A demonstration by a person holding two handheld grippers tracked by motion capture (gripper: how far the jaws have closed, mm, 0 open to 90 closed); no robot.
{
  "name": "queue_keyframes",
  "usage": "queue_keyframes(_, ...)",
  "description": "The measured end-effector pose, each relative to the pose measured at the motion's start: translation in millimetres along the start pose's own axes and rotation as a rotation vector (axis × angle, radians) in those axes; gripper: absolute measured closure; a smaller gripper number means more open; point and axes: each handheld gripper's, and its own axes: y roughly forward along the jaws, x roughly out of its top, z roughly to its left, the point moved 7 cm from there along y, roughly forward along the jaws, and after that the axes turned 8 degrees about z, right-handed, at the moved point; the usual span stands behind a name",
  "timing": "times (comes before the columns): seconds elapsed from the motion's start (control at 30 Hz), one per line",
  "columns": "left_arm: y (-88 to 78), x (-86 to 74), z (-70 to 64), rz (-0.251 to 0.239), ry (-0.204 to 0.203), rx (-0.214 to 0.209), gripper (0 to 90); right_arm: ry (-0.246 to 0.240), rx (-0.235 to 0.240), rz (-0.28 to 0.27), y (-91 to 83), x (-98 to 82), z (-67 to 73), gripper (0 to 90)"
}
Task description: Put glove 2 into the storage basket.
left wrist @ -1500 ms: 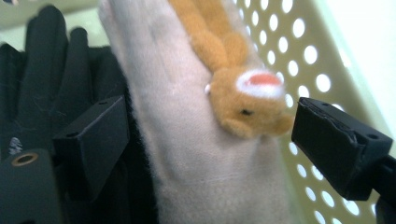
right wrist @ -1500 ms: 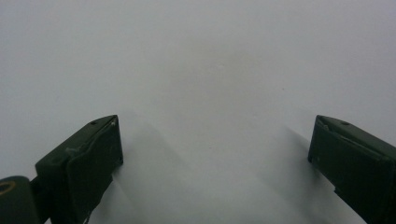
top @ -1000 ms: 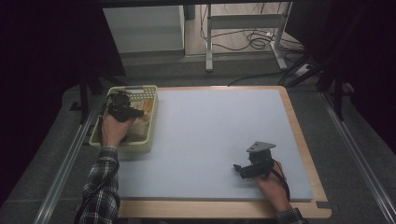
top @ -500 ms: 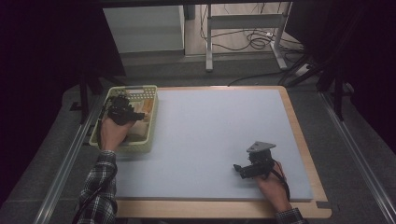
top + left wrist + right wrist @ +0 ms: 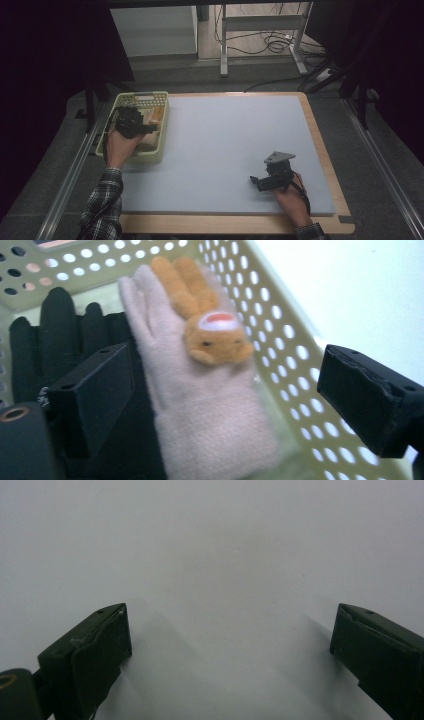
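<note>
Pink glove [image 5: 200,405] (bunny patch up) lies in basket [image 5: 280,325] between wide-open left gripper [image 5: 225,390] jaws, which have just been opening, apparently for pickup; right gripper [image 5: 230,645] open, idle

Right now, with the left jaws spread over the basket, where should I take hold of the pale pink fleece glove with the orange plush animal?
Grip the pale pink fleece glove across its plain cuff, coming from above. It lies flat between the open jaws, and the orange plush animal bulks up the finger end.
</note>
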Motion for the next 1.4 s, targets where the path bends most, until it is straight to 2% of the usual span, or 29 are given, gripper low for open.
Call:
queue_keyframes(0.2, -7.2, -1.1, -10.5, -0.027, 0.010, -0.038, 5.6, 0.000, 0.000, 0.000, 0.0, 0.0, 0.0, 2.5)
queue_keyframes(0.43, -17.0, -3.2, -29.1, -0.056, 0.055, -0.081, 3.8, 0.001, 0.000, 0.001, -0.1, 0.0, 0.1, 2.5)
queue_keyframes(0.67, -24.6, -8.2, -54.7, -0.083, 0.112, -0.128, 2.0, 0.001, 0.000, 0.001, -0.1, 0.2, 0.1, 2.5)
queue_keyframes(0.9, -29.8, -13.2, -80.2, -0.098, 0.174, -0.149, 1.2, 0.002, 0.000, 0.001, -0.1, 0.4, 0.1, 2.5)
queue_keyframes(1.4, -29.9, -37.1, -146.9, -0.130, 0.330, -0.211, 1.0, -0.001, -0.001, 0.003, -0.2, 0.3, 0.0, 2.5)
